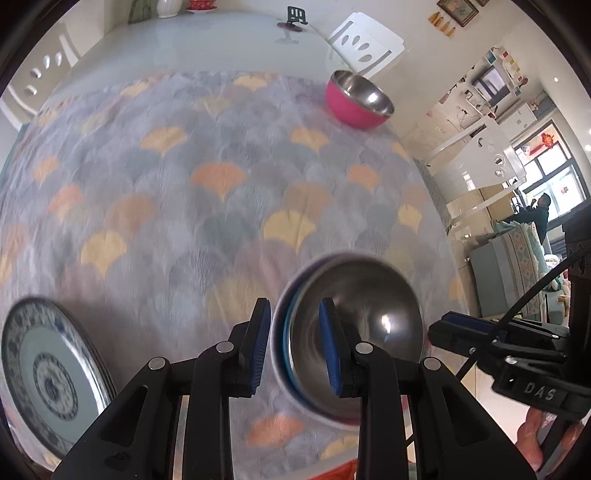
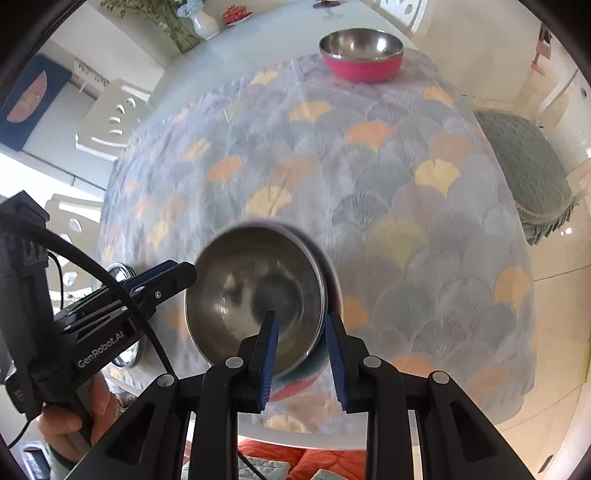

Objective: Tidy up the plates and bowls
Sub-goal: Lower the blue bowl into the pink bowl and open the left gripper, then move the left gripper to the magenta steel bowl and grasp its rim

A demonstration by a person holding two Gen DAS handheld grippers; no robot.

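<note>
From the left, my left tongs (image 1: pixel 293 347) and right tongs (image 2: pixel 301 354) each straddle the rim of the tilted steel bowl with lavender shell (image 1: pixel 351 332), narrowly; I'd carry it level toward the pink-sided steel bowl (image 1: pixel 358 99) across the worktop (image 1: pixel 166 166).

White chairs (image 1: pixel 364 42) around clothed table (image 1: pixel 207 177)

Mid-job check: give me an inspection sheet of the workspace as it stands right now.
Surface: table under ginkgo-leaf cloth.
Job's things: steel bowl lifted, tilted; pink bowl at far edge; blue-and-white plate near left.
Clutter: phone stand, vase.
Grippers: left hand-held gripper and right hand-held gripper each straddle the steel bowl's rim.
Cables: black cable off left unit.
Surroundings: white chairs.
</note>
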